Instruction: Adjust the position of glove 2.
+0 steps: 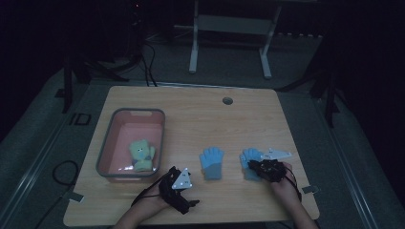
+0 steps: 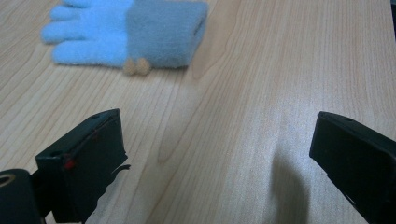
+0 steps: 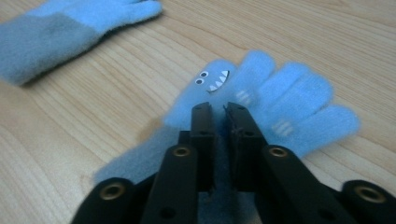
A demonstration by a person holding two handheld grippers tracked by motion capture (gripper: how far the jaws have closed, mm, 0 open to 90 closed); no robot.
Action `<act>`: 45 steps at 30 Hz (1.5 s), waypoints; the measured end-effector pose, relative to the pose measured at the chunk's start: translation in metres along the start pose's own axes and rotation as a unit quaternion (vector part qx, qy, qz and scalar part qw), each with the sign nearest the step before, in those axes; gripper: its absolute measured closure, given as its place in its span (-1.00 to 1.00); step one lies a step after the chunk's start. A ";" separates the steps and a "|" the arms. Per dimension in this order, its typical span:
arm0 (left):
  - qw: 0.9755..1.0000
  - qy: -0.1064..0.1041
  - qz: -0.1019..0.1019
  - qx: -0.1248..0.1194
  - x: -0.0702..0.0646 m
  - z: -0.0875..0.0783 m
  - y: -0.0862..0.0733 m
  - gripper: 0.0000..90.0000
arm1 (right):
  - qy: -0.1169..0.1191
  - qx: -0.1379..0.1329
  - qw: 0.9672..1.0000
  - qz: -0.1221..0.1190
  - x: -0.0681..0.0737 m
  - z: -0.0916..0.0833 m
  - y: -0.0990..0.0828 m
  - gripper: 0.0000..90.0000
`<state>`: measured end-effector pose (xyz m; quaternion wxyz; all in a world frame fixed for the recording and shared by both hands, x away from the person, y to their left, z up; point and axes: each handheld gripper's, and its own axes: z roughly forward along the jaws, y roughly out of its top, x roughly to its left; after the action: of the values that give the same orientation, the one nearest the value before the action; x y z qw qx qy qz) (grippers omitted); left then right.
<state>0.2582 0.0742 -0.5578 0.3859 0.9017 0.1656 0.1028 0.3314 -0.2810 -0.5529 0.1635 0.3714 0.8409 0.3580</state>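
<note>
Dim room, wooden table [image 1: 191, 109] mid-frame in the high view, white stand legs at the top centre, dark cables on the floor at upper left. Grey-rimmed pink bin [image 1: 106, 143] sits on the table's left side with a yellow-green glove [image 1: 142, 155] lying inside near its lower right corner.

Two blue gloves lie on the bare wood. The middle blue glove [image 1: 211, 162] is flat, fingers toward the top of the frame, grey cuff toward the bottom. In the left gripper view it lies at the upper left, with two small tan bobbles [image 2: 136, 66] at its edge.

Left gripper [image 1: 179, 183] is at lower centre-left of the high view, below and left of the middle glove, well apart from it. Jaws are spread wide with bare wood between them, nothing held.

Right gripper [image 1: 264, 169] is at lower right of the high view, on top of the right blue glove [image 1: 249, 157]. In the right gripper view its jaws are nearly closed, pinching the fabric of that glove just below a printed face [image 3: 212, 79] with eyes and teeth. The fingers spread to the right.
</note>
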 end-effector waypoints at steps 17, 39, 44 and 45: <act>1.000 0.002 -0.003 -0.004 0.001 -0.001 0.000 -0.92 | -0.013 -0.060 0.998 -0.012 0.029 -0.029 0.057 0.92; 1.000 0.001 0.001 -0.007 0.000 -0.004 0.000 -0.92 | 0.056 -0.050 0.994 -0.081 0.093 0.017 0.106 0.91; 1.000 0.000 0.000 -0.008 0.000 -0.004 0.000 -0.92 | 0.067 -0.035 0.994 -0.081 0.098 0.030 0.101 0.91; 1.000 0.001 0.000 -0.009 0.000 -0.004 0.001 -0.92 | 0.069 -0.030 0.994 -0.082 0.098 0.033 0.100 0.91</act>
<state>0.2571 0.0764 -0.5549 0.3937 0.8982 0.1648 0.1049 0.3340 -0.1456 -0.5042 0.1448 0.2711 0.8666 0.3930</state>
